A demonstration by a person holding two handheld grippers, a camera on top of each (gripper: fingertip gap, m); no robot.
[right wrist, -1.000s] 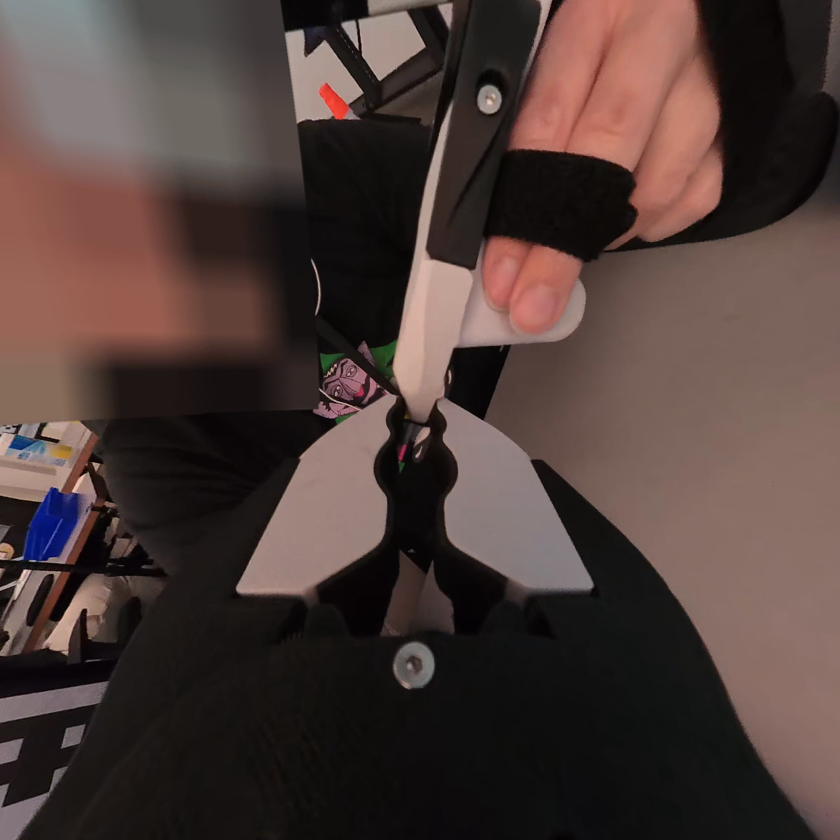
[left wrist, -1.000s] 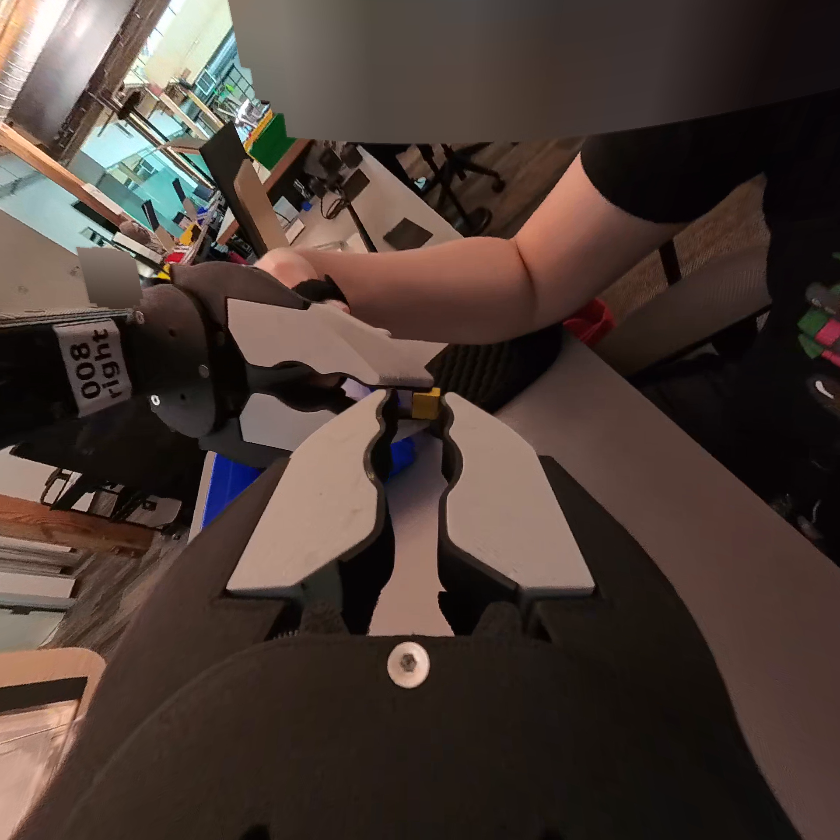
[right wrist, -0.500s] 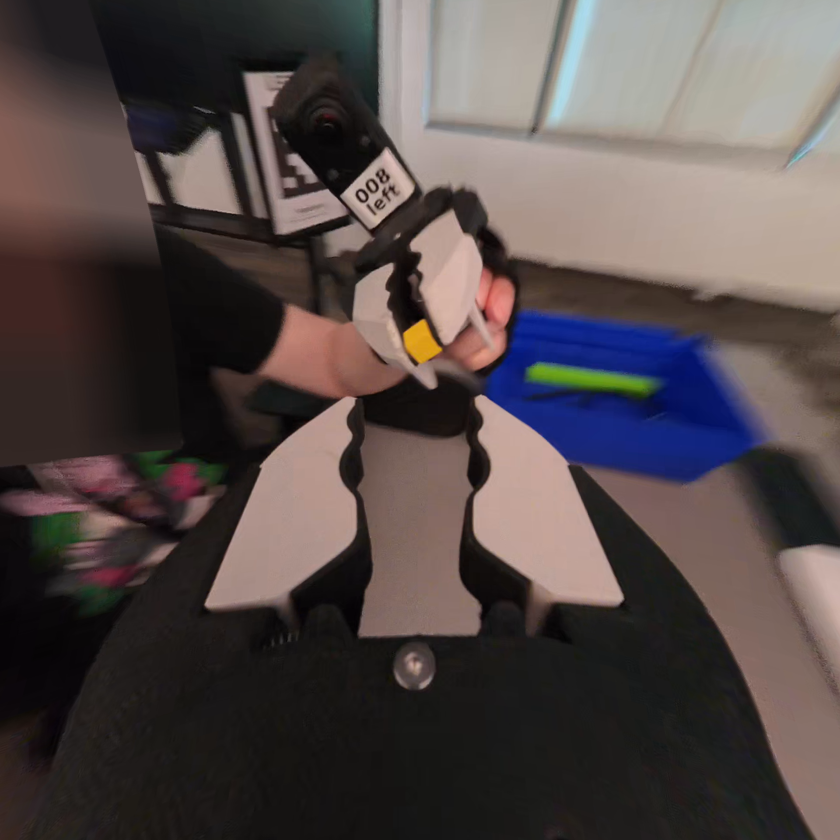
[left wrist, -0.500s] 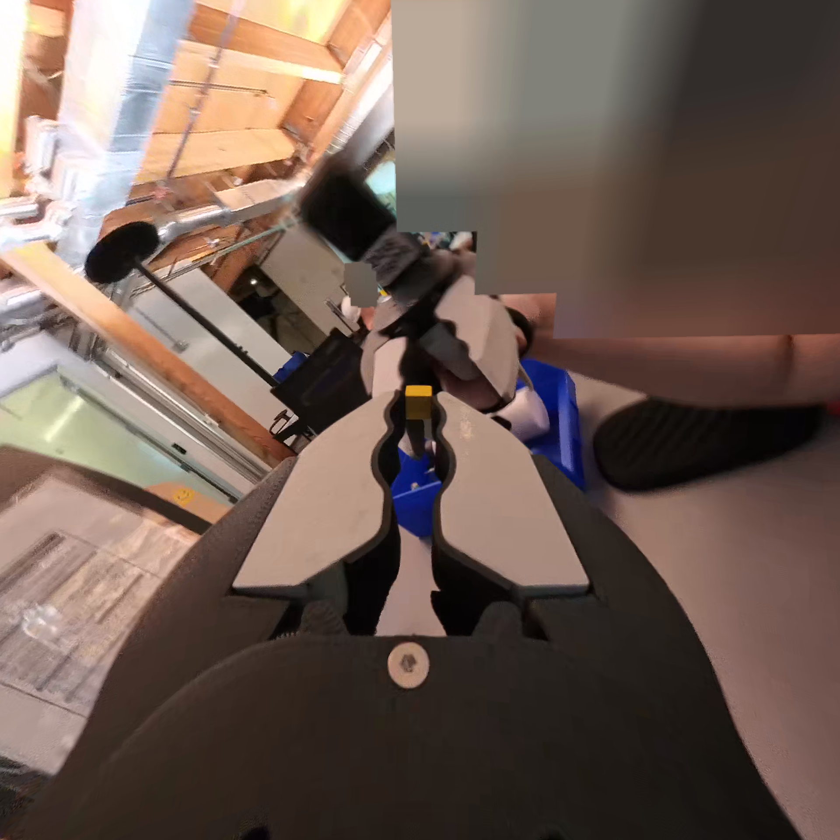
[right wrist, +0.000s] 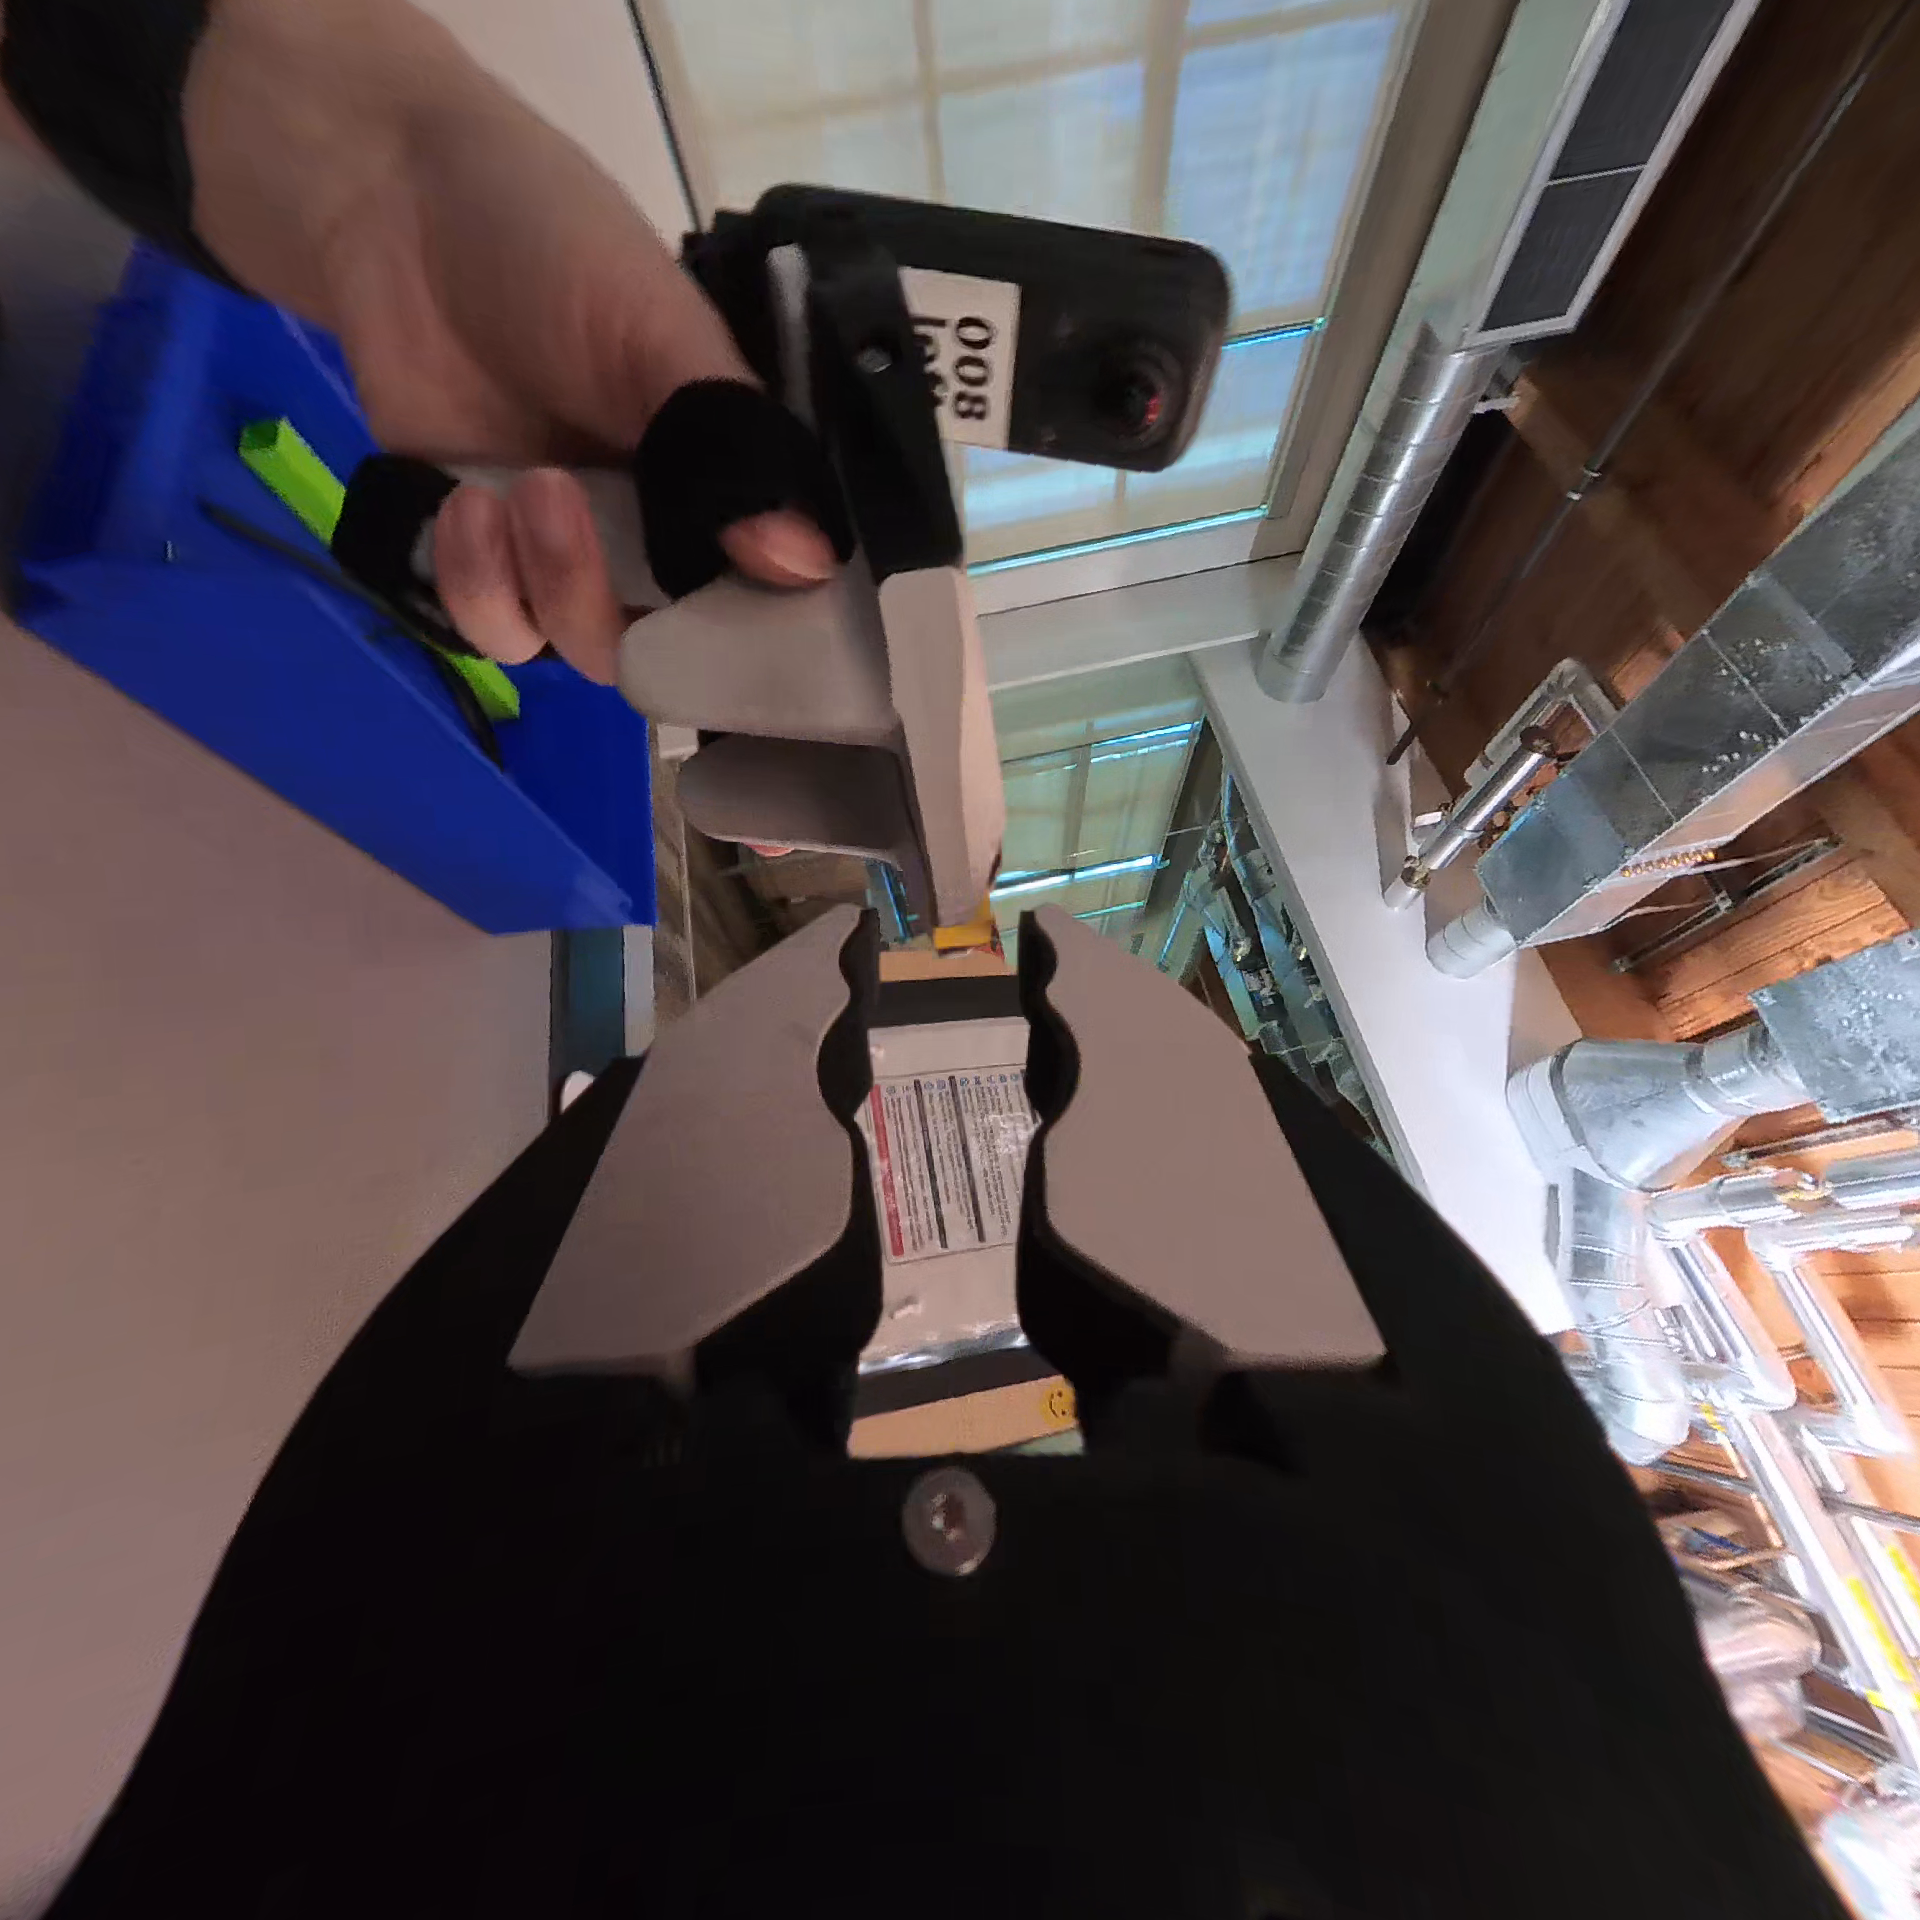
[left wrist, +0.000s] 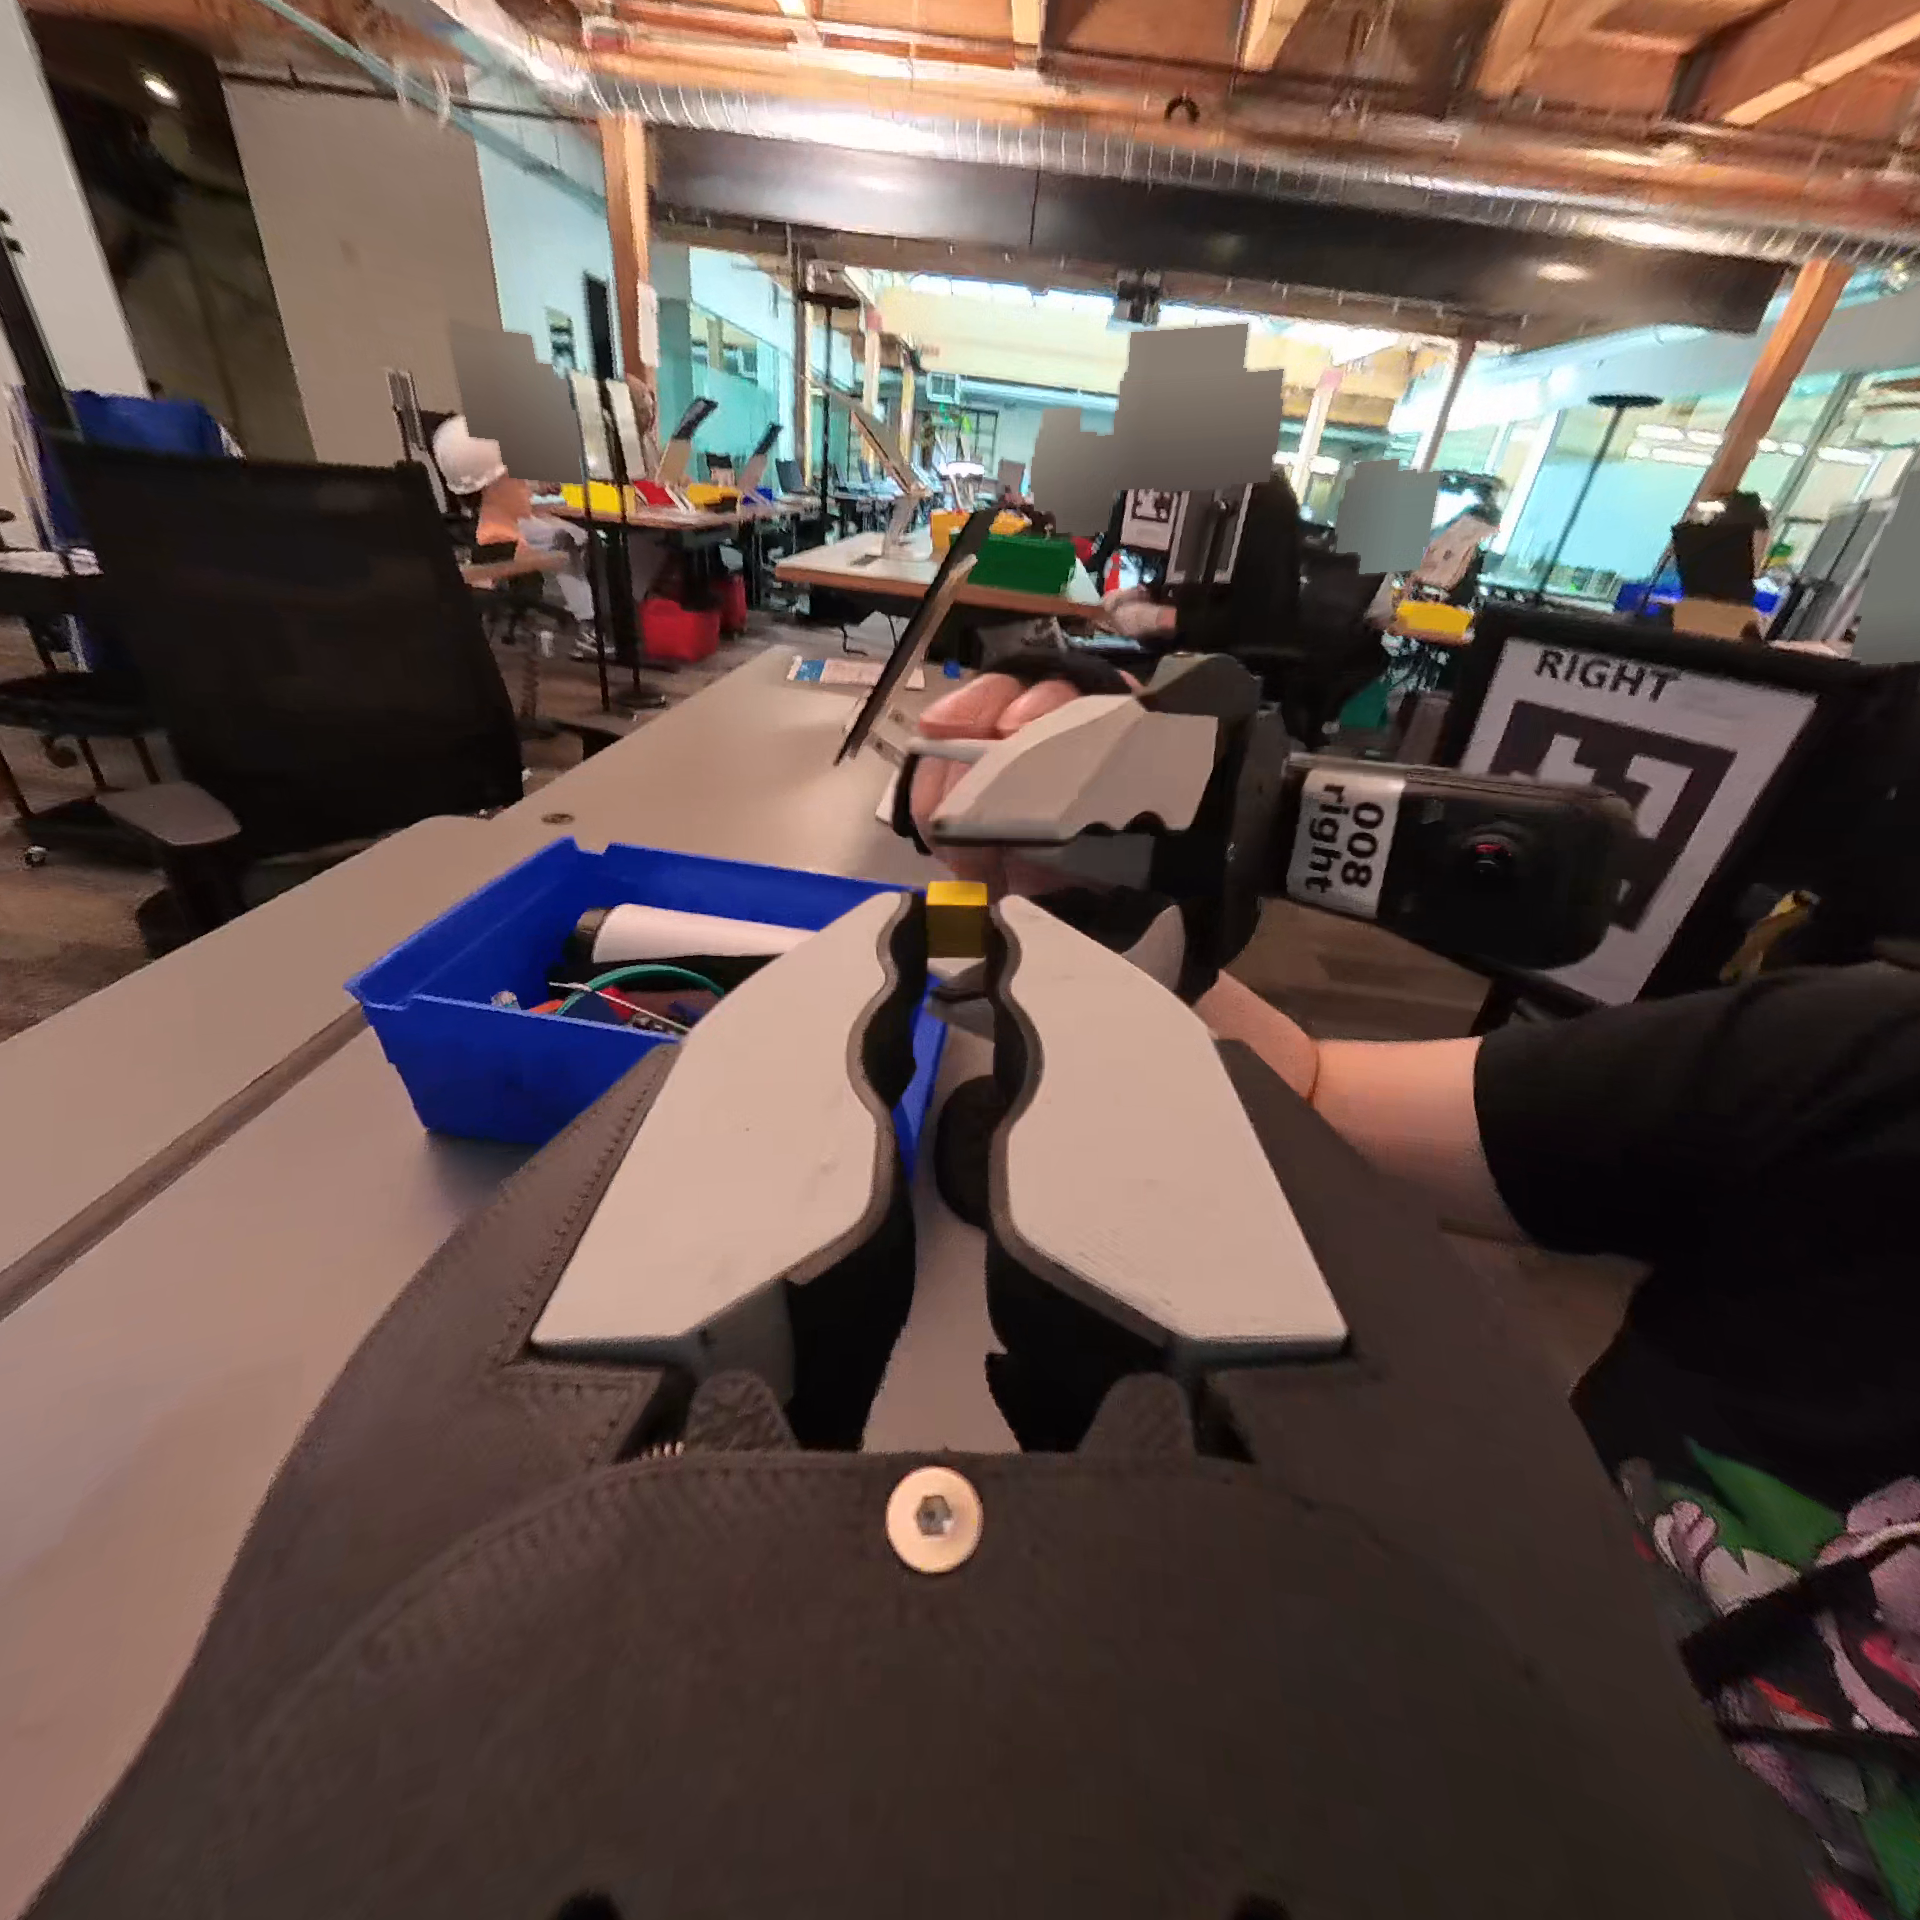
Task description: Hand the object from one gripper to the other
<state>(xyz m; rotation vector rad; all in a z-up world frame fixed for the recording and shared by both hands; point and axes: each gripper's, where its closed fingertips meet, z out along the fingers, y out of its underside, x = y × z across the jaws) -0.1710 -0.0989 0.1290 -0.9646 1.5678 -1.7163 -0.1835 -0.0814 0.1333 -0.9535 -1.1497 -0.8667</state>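
One small yellow cube [left wrist: 956, 931], pinched in left gripper [left wrist: 954, 925] fingers; right gripper [right wrist: 948, 920] fingers parted, empty; one blue plastic bin [left wrist: 488, 1049] on counter [left wrist: 156, 1049].

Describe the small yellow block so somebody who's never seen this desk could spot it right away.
Start at the blue bin on the grey table. Just right of it, above the table, the left gripper pinches the yellow block at its tips. It is the only yellow cube there.

Matt grey claw fingers [left wrist: 748, 1122], glossy blue plastic bin [left wrist: 488, 1049], smooth grey tabletop [left wrist: 156, 1299]
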